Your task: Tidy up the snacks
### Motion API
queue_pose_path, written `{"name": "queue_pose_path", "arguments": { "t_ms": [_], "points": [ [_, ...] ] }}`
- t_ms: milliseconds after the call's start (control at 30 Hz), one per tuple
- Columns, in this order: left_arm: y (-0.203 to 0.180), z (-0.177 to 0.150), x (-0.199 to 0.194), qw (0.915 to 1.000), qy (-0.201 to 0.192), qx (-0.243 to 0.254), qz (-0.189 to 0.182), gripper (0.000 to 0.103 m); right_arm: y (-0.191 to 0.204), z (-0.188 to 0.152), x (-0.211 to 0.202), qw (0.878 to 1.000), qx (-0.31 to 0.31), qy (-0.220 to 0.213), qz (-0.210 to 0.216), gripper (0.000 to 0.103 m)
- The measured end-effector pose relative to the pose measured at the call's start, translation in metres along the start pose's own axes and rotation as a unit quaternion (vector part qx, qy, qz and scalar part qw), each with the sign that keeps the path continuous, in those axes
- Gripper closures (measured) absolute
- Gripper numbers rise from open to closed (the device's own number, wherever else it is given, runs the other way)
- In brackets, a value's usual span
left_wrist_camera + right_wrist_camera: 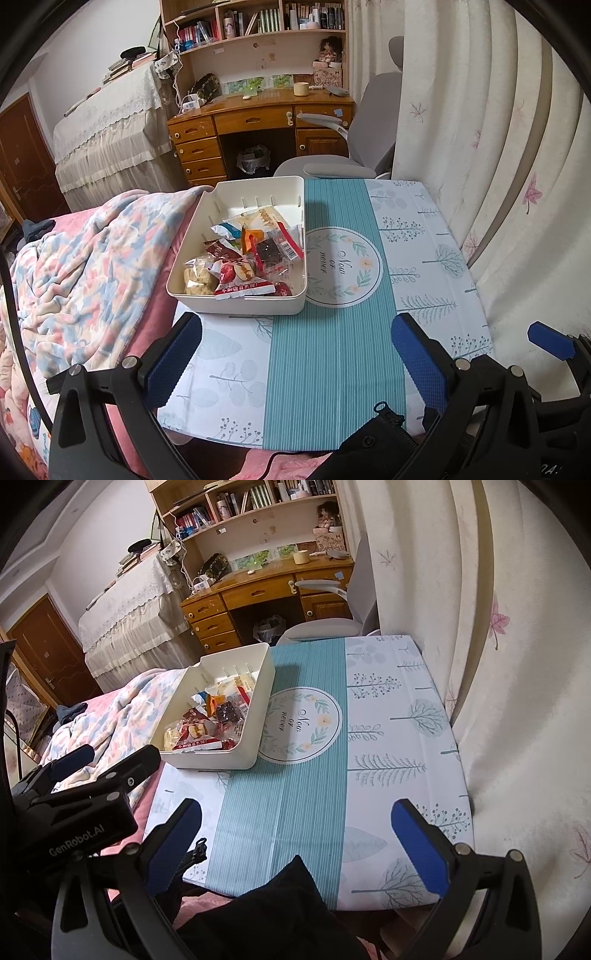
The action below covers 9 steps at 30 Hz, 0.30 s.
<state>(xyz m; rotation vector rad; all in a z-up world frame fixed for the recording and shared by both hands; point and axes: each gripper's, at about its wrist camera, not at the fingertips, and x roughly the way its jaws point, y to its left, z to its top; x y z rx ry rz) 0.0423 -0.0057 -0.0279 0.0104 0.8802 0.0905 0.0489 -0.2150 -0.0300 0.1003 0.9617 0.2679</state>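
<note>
A cream plastic bin stands on the left side of a small table with a teal and white cloth. Several wrapped snacks lie piled inside it. The bin also shows in the right wrist view, with the snacks in it. My left gripper is open and empty, held over the table's near part, short of the bin. My right gripper is open and empty over the near middle of the table. The left gripper also shows at the left of the right wrist view.
A bed with a floral blanket borders the table on the left. A curtain hangs close on the right. A grey chair and a wooden desk stand behind the table. A dark bag lies at the near edge.
</note>
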Motion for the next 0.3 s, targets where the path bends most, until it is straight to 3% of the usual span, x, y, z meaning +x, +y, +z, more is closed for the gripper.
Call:
{"name": "queue_pose_path", "arguments": {
  "t_ms": [300],
  "points": [
    [-0.0017,-0.0022,0.0016,1.0000,-0.001,0.005,-0.001,0.001,-0.0056,-0.0033,0.0020,1.000,0.006,0.001,0.000,0.000]
  ]
}}
